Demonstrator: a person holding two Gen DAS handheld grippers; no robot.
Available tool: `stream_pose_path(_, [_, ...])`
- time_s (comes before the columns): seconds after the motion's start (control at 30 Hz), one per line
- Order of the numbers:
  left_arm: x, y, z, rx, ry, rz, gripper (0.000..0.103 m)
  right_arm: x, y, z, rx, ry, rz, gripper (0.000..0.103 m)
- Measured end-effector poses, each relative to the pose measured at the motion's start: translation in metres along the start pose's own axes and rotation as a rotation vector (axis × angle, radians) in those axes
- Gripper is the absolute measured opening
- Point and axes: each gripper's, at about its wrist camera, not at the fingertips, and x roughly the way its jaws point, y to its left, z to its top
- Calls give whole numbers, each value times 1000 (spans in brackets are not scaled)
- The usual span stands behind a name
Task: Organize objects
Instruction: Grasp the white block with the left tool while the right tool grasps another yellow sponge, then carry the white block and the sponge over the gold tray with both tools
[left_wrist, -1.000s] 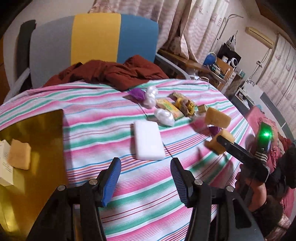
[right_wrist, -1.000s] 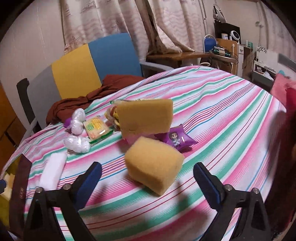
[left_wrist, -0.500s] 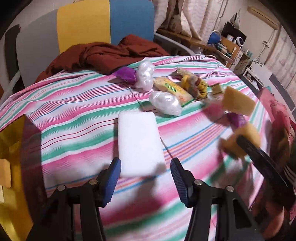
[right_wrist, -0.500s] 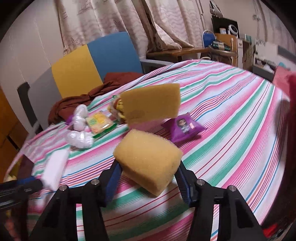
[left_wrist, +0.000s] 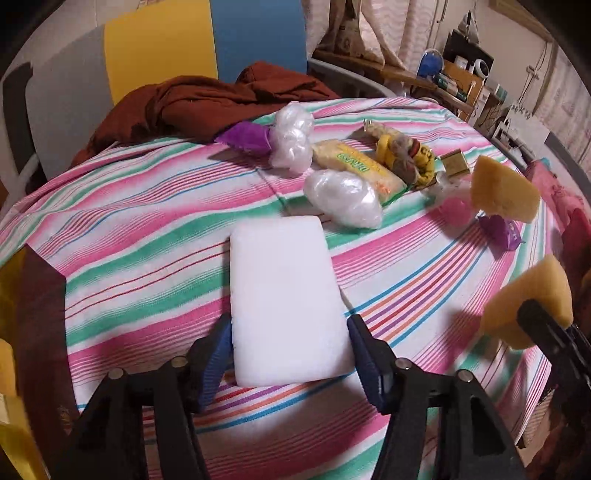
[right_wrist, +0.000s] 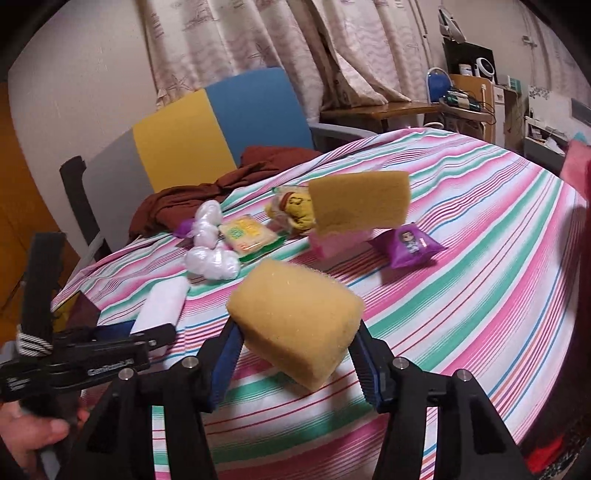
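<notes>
A flat white foam block (left_wrist: 284, 295) lies on the striped tablecloth (left_wrist: 147, 240). My left gripper (left_wrist: 290, 349) straddles its near end, and its jaws are opening with a blue pad close beside each long side. That block (right_wrist: 164, 302) and the left gripper (right_wrist: 151, 334) also show at the left of the right wrist view. My right gripper (right_wrist: 295, 350) is shut on a yellow sponge (right_wrist: 295, 317) and holds it just above the cloth. The same sponge (left_wrist: 528, 306) appears at the right edge of the left wrist view. A second yellow sponge (right_wrist: 360, 201) rests on a pink block (right_wrist: 332, 242).
Two white plastic bundles (left_wrist: 343, 201), a green and yellow packet (left_wrist: 354, 166), a yellow soft toy (left_wrist: 402, 155) and purple packets (right_wrist: 410, 243) crowd the table's far side. A red-brown cloth (left_wrist: 207, 99) lies on the chair. A gold box (left_wrist: 11, 332) sits at the left. A hand (right_wrist: 29, 439) grips the left tool.
My left gripper came forward and down until its jaws straddled the white block, and they widened a little. My right gripper closed on the yellow sponge and carried it slightly sideways.
</notes>
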Motion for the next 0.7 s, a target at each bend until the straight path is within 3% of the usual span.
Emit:
stream_pose_path(0.13, [-5,-1,-5,19,-12,6,57,-6,5,-2,-13,-2,7,57])
stream_pose_path(0.3, [-24,15,-13,-83,-39,-83,57,-11,10,-1,-26,-3,17,57])
stream_pose_path(0.47, [-63,24,-22,-108,-106,-135,57,-13,27,0,-57,9,49,57])
stream_pose_path(0.7, [-110,55,-38,-140,-179,-122,57,-16,72,3,-140,24,127,57])
